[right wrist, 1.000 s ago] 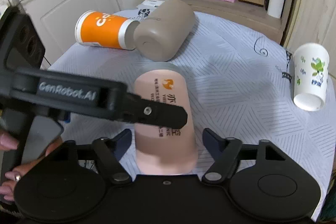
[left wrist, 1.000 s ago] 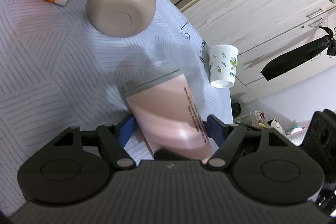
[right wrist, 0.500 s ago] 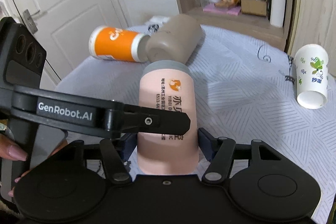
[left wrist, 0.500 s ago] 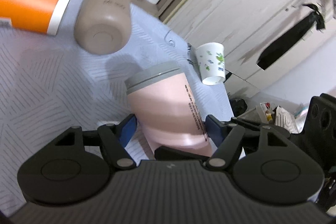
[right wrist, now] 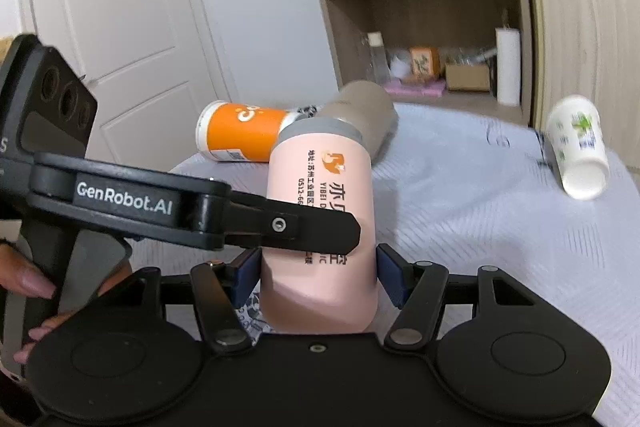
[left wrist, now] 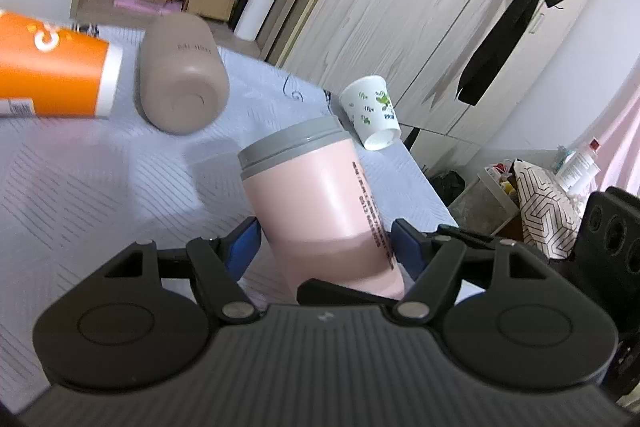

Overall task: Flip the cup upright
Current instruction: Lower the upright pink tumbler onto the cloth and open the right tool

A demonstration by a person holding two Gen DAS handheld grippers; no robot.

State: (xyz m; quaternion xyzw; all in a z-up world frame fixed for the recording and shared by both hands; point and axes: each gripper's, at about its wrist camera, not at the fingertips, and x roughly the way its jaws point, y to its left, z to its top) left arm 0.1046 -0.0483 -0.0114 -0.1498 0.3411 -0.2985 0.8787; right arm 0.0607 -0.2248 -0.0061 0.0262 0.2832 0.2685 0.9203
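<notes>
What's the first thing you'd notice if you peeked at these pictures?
The big pink cup with a gray lid, right in the middle, gripped from both sides by the right gripper and the left gripper. Behind it on the striped cloth lie an orange cup and a tan cup, both tipped over.

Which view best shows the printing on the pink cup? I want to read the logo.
The right wrist view: the pink cup faces it with logo and characters, partly crossed by the left gripper. The left wrist view shows only a thin text line along the cup's side.
</notes>
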